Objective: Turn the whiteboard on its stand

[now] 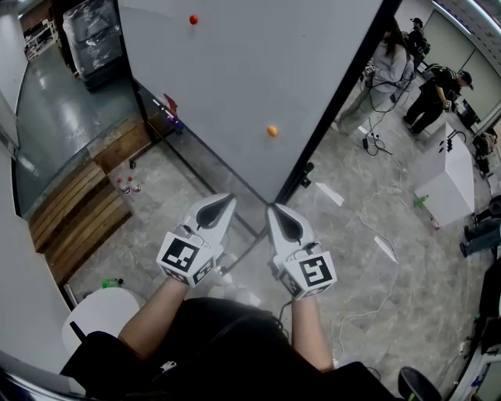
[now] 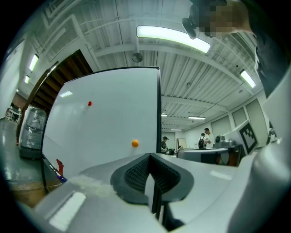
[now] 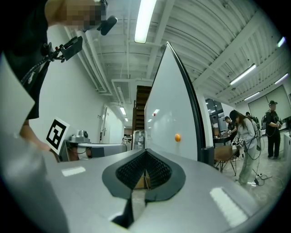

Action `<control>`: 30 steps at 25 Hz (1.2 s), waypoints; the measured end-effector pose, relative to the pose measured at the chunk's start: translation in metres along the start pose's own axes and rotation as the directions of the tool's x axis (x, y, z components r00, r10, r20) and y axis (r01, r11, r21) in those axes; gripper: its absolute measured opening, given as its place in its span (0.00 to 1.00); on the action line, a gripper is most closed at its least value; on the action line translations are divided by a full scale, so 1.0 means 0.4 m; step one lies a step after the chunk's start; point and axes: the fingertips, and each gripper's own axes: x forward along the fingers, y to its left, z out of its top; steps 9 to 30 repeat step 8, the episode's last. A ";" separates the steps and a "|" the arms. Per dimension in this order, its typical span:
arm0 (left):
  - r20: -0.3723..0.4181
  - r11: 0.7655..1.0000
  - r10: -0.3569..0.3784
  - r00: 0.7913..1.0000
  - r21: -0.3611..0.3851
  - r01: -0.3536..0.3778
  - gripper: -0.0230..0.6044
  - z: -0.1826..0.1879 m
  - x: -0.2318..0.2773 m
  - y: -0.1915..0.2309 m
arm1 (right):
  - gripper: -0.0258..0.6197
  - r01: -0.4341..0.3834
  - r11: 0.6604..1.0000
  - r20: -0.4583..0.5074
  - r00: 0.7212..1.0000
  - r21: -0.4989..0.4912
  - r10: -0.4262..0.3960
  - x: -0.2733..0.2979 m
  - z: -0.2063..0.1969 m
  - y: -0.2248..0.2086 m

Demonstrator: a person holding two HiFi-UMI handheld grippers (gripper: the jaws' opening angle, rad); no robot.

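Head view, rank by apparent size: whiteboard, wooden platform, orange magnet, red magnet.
1. whiteboard
2. wooden platform
3. orange magnet and red magnet: near alike; orange sits nearer the camera, so unranked.

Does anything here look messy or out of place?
The whiteboard looks fine, bare except a red magnet and an orange magnet. Only the floor is untidy: a white cable trails loose across it on the right.

The whiteboard [image 1: 250, 86] stands ahead of both claws, with the left claw [image 1: 225, 204] and right claw [image 1: 275, 211] side by side, just before its lower corner. On its face sit an upper magnet [image 1: 193, 19] and a lower magnet [image 1: 272, 131] to the right. People [image 1: 407, 70] stand beyond its right edge.
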 end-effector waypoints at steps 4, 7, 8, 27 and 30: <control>-0.002 1.000 0.000 1.000 -0.001 0.000 0.04 0.006 0.004 -0.004 | 0.05 0.007 1.000 0.004 1.000 -0.006 -0.007 -0.005 0.014 -0.006; -0.004 1.000 -0.001 1.000 -0.003 0.001 0.04 0.008 0.002 -0.002 | 0.05 -0.011 1.000 0.031 0.999 0.024 0.010 -0.001 0.025 0.007; -0.006 1.000 -0.001 1.000 -0.003 0.001 0.04 0.008 0.000 0.000 | 0.05 -0.020 0.999 0.042 0.999 0.037 0.018 0.001 0.029 0.014; -0.006 1.000 -0.001 1.000 -0.003 0.001 0.04 0.008 0.000 0.000 | 0.05 -0.020 0.999 0.042 0.999 0.037 0.018 0.001 0.029 0.014; -0.006 1.000 -0.001 1.000 -0.003 0.001 0.04 0.008 0.000 0.000 | 0.05 -0.020 0.999 0.042 0.999 0.037 0.018 0.001 0.029 0.014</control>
